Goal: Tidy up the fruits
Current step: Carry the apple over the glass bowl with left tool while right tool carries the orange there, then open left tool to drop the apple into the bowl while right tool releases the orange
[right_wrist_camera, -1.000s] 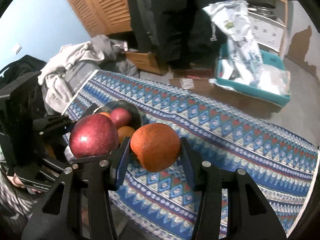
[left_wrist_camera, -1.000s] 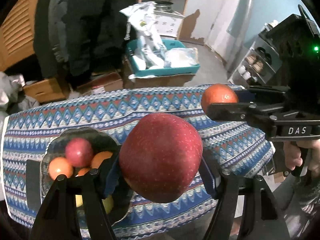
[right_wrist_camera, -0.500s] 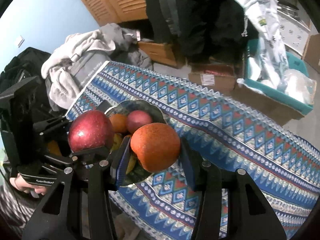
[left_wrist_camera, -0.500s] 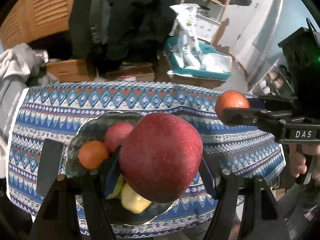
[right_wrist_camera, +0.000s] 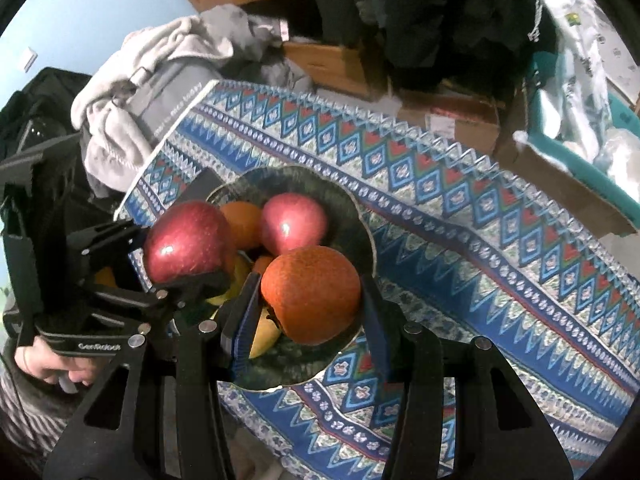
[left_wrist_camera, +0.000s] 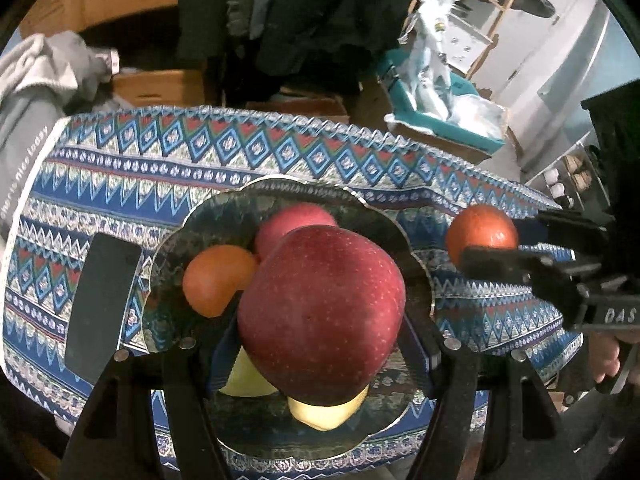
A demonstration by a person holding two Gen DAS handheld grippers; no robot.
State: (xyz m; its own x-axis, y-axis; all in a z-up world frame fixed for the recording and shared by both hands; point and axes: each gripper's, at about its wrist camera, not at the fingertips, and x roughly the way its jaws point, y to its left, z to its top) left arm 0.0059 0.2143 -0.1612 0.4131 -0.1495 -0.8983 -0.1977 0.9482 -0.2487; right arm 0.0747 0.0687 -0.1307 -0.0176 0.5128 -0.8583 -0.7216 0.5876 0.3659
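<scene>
Left wrist view: the left gripper [left_wrist_camera: 320, 332] pinches a big red apple [left_wrist_camera: 320, 312] across its widest part, hanging right above the dark scalloped bowl [left_wrist_camera: 188, 240] on the patterned table [left_wrist_camera: 280, 148]. The right gripper [right_wrist_camera: 308, 308] clamps an orange [right_wrist_camera: 312, 294] the same way, over the bowl's near rim.

Both fruits look firm, rounded and fairly weighty. The apple's waxy skin is likely slick, so a hold across the middle seems safest; a pinch nearer the top or bottom could squirt it out. Squeezing hard risks bruising.

The bowl already holds a smaller red apple [left_wrist_camera: 292, 224], another orange [left_wrist_camera: 218, 280] and yellow fruit [left_wrist_camera: 324, 410], so open room inside is scant, mostly at the near side. A dropped fruit could roll off the pile and over the low rim. The bowl sits near the table's front edge, with a dark flat object [left_wrist_camera: 102, 304] just beside it. The two grippers hang close together and could knock each other.
</scene>
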